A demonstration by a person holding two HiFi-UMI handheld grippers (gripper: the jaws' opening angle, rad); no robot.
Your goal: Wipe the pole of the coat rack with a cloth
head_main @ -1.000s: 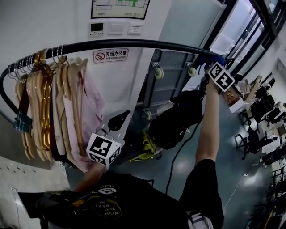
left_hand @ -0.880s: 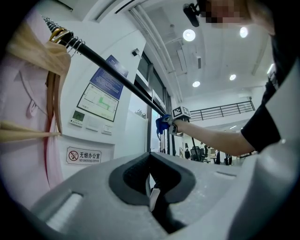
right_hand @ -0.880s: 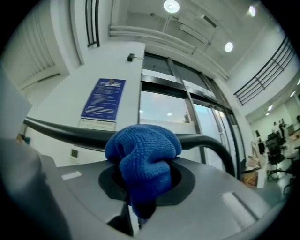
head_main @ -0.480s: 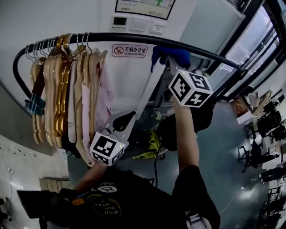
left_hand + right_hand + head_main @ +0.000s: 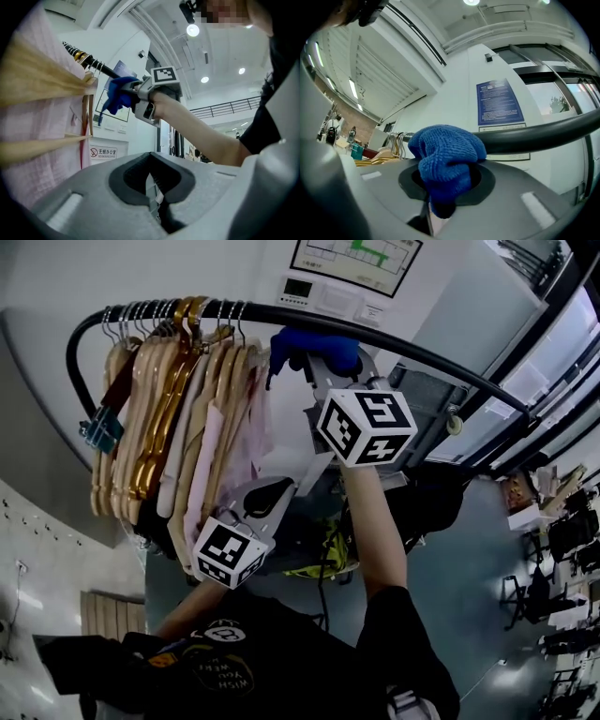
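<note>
The right gripper (image 5: 438,205) pinches a fluffy blue microfibre cloth (image 5: 446,152) against the curved black metal rack pole (image 5: 543,134) (left gripper (image 5: 157,206) hangs low, jaws pressed together, empty).

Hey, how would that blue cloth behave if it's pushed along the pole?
Probably floppy: the cloth sits bunched in folds in the right gripper and sags against the pole. Its nubby weave likely grips rather than slips. It looks light, so it should drag along easily.
</note>
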